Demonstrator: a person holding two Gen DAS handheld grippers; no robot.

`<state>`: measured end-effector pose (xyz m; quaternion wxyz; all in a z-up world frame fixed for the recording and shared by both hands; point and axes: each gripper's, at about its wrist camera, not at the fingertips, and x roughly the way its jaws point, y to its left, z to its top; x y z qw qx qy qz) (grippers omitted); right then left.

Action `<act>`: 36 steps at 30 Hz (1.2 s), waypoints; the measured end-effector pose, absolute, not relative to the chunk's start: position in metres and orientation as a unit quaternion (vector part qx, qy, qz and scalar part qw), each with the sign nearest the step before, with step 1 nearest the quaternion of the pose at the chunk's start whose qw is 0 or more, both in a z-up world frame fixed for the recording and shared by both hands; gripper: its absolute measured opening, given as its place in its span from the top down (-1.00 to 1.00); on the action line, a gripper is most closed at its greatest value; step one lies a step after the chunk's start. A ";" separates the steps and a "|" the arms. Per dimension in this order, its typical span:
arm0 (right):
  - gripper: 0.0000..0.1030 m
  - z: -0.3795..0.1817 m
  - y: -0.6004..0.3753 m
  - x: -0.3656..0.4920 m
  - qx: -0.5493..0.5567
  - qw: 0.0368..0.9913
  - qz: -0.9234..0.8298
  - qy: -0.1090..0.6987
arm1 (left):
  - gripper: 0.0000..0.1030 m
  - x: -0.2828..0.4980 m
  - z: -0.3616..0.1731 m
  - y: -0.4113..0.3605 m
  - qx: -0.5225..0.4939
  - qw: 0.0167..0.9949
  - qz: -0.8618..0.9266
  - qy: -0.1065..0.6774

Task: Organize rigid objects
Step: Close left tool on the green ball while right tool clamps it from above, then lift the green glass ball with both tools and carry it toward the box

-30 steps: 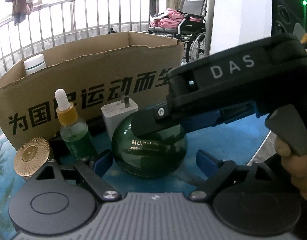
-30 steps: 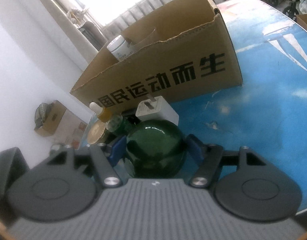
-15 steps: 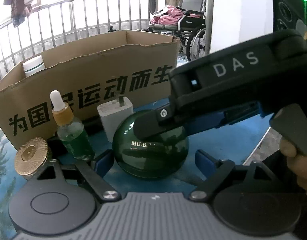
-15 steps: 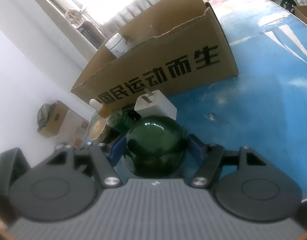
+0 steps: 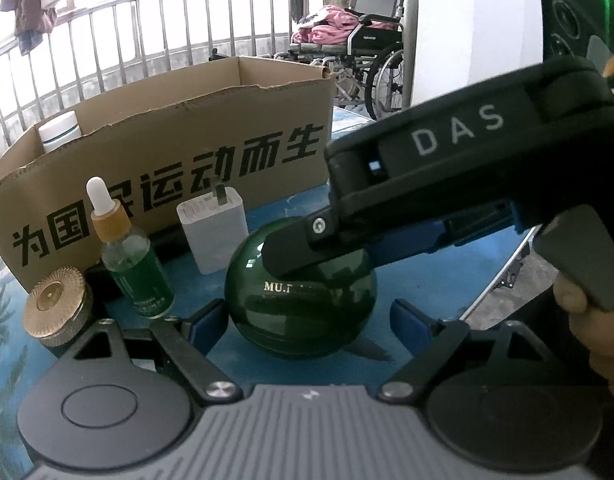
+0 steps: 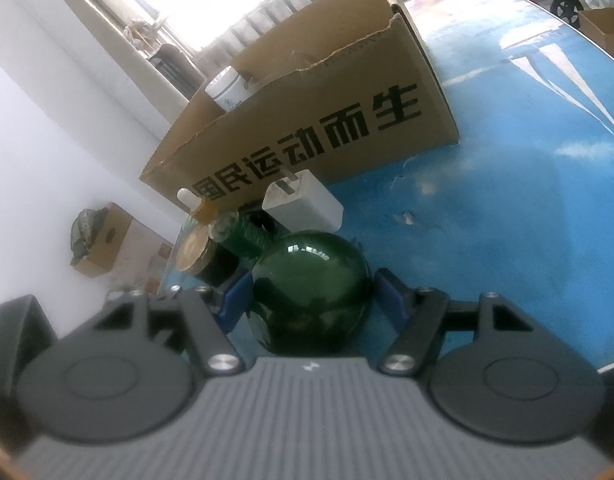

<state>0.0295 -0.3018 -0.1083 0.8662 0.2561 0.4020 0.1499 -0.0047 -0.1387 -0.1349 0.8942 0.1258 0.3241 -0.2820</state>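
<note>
Dark green ball (image 5: 301,312), blue table (image 6: 507,208) — brown box (image 5: 167,168), black lettering.

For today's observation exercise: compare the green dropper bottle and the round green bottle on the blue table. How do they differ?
The dropper bottle is slim and tall; the round bottle is wide and ball-shaped. The dropper bottle has a white bulb and amber collar; no cap shows on the round bottle. The dropper bottle stands free; the round bottle sits between the right gripper's fingers. Both are green and rest on the table.

white wall (image 6: 47,120) | metal railing (image 5: 147,36), bright daylight | wheelchair (image 5: 371,52) | hanging clothes (image 5: 31,4)
</note>
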 end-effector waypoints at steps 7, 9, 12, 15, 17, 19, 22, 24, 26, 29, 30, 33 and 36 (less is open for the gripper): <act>-0.33 -0.109 -0.301 0.027 0.252 0.869 0.150 0.398 | -0.72 -0.009 -0.134 -0.140 0.133 0.897 -0.277 0.317; -0.32 -0.109 -0.302 0.027 0.253 0.870 0.151 0.396 | -0.72 -0.011 -0.134 -0.142 0.140 0.898 -0.276 0.313; -0.33 -0.111 -0.304 0.028 0.259 0.868 0.152 0.395 | -0.72 -0.013 -0.134 -0.146 0.147 0.898 -0.275 0.309; -0.35 -0.112 -0.306 0.027 0.265 0.867 0.152 0.394 | -0.72 -0.014 -0.134 -0.146 0.146 0.900 -0.274 0.307; -0.35 -0.111 -0.308 0.026 0.266 0.868 0.149 0.393 | -0.72 -0.014 -0.132 -0.145 0.143 0.903 -0.271 0.300; -0.35 -0.109 -0.313 0.025 0.268 0.870 0.143 0.388 | -0.73 -0.015 -0.131 -0.142 0.140 0.905 -0.269 0.298; -0.35 -0.103 -0.327 0.021 0.286 0.871 0.136 0.375 | -0.79 -0.016 -0.128 -0.139 0.136 0.907 -0.267 0.297; -0.35 -0.099 -0.336 0.018 0.294 0.873 0.131 0.365 | -0.82 -0.016 -0.127 -0.138 0.134 0.905 -0.270 0.300; -0.36 -0.096 -0.343 0.017 0.297 0.875 0.130 0.359 | -0.83 -0.017 -0.127 -0.138 0.134 0.904 -0.273 0.301; -0.37 -0.095 -0.344 0.016 0.290 0.876 0.129 0.362 | -0.83 -0.015 -0.130 -0.138 0.134 0.904 -0.269 0.303; -0.38 -0.096 -0.341 0.016 0.286 0.876 0.132 0.366 | -0.83 -0.014 -0.131 -0.138 0.129 0.905 -0.269 0.305; -0.38 -0.101 -0.331 0.018 0.271 0.873 0.138 0.382 | -0.82 -0.009 -0.133 -0.135 0.120 0.906 -0.270 0.304; -0.38 -0.105 -0.321 0.022 0.262 0.869 0.146 0.392 | -0.79 -0.004 -0.136 -0.135 0.118 0.904 -0.275 0.305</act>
